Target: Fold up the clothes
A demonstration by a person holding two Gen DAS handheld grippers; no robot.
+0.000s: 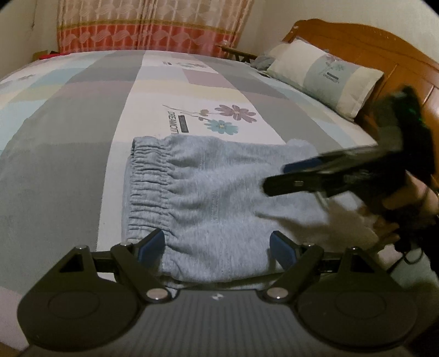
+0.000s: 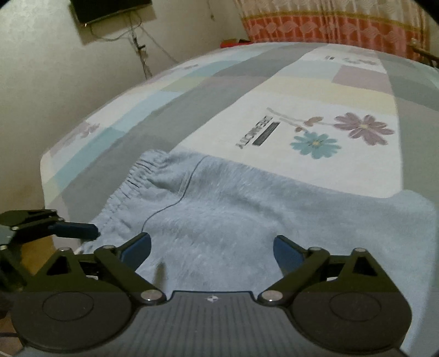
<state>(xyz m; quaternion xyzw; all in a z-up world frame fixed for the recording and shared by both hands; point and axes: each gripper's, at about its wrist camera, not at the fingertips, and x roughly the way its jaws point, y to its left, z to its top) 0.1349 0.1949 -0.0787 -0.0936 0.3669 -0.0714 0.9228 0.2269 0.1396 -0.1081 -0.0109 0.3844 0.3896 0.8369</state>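
While both the left gripper point(image 1: 216, 244) and right gripper point(image 2: 212, 248) hover spread over the grey trousers point(image 1: 208, 197), any pinch should take the near edge evenly.

Domestic bedroom: made bed point(image 1: 82, 115) with wooden headboard point(image 1: 384, 55), pillow point(image 1: 326, 77), curtain point(image 1: 148, 27), wall-mounted screen point(image 2: 109, 8).

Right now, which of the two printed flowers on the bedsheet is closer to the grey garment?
The blue flower. It sits just beyond the grey garment's far edge, while the purple flower lies farther up the bedsheet.
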